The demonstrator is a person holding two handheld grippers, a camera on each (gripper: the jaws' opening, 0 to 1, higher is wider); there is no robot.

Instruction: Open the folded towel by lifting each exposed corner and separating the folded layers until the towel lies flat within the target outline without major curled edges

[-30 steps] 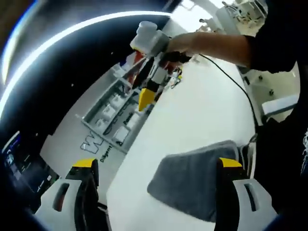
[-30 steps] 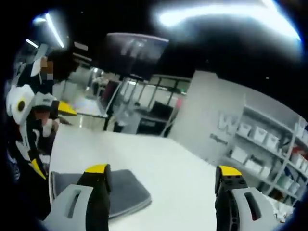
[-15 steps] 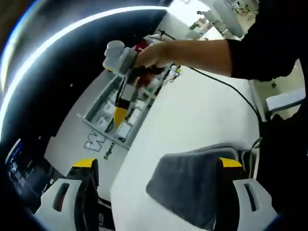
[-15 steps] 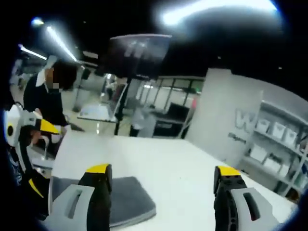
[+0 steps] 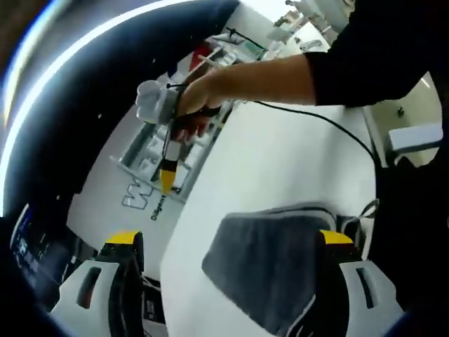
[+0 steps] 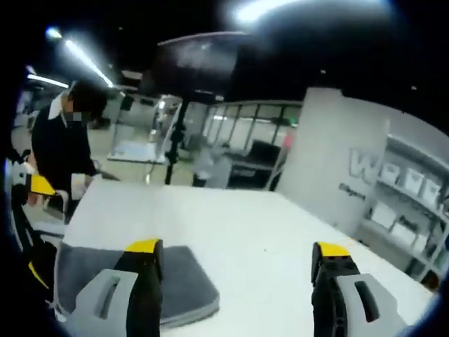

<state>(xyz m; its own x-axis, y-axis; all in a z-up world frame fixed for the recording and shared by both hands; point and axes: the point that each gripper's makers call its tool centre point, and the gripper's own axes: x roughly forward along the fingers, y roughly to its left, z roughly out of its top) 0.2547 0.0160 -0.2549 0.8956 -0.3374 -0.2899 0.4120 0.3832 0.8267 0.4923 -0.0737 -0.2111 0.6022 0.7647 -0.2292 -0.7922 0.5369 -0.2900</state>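
A folded grey towel lies on the white table, near its front edge. My left gripper hangs above it, jaws wide apart and open, with nothing between them; its right jaw overlaps the towel's edge in the picture. A hand holds my right gripper up in the air, well beyond the towel. In the right gripper view, my right gripper is open over the bare table. The towel sits low on the left, partly hidden by the left jaw. The left gripper shows at the far left edge.
Grey shelving with white boxes stands past the table's far side, also seen as shelving on the right. A cable runs across the table. A person in dark clothes stands at the table's far end, near a monitor on a stand.
In the left gripper view the hand with the right gripper has swung left and lower across the picture. Both cameras have shifted a little. The towel stays folded in place.
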